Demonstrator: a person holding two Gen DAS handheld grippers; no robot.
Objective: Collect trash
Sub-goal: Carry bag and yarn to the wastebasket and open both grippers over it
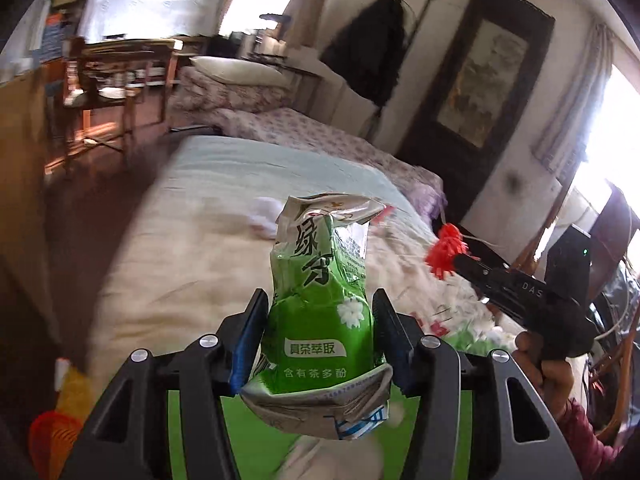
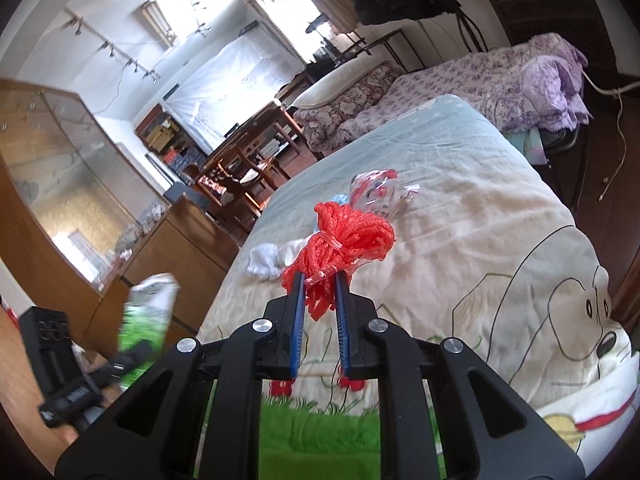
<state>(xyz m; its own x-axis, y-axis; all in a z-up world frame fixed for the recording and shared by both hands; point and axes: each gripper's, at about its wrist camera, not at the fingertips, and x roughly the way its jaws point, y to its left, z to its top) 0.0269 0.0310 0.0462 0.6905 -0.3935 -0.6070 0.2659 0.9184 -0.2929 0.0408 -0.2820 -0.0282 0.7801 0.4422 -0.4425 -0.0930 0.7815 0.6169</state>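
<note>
Two views split the scene between them. Only the left wrist view shows the printed face of the green drink carton [image 1: 320, 312], upright and crumpled at frame centre, plus a tall dark framed picture [image 1: 480, 80] at upper right; the right wrist view catches that carton [image 2: 150, 312] only as a blur at lower left. Only the right wrist view shows a crumpled clear wrapper [image 2: 376, 190] lying on the bed [image 2: 460, 208] just above centre, a glass-fronted wooden cabinet [image 2: 72, 184] at left, and the cartoon dog printed on the bedcover at lower right. A white crumpled tissue [image 2: 266, 260] lies on the cover left of centre; the left view shows it [image 1: 262, 216] behind the carton.

The left gripper [image 1: 320, 320] pinches the carton, its blue-lined fingers [image 1: 250, 332] pressed against both flanks, the carton's folded base hanging below them. The right gripper [image 2: 320, 300] has its fingers nearly together, clamping a bundle of red netting [image 2: 344, 236] whose bulk bulges above the tips. From the left view, that gripper [image 1: 460, 262] enters at right, the red bundle [image 1: 446, 252] at its tip, lifted clear of the bedcover.

The bed's near left edge runs diagonally through both views, with dark wooden floor [image 1: 100, 208] beyond it. A wooden table and chairs [image 1: 116, 76] stand well apart at upper left, and a second bed with floral quilts [image 2: 480, 76] adjoins the far end.
</note>
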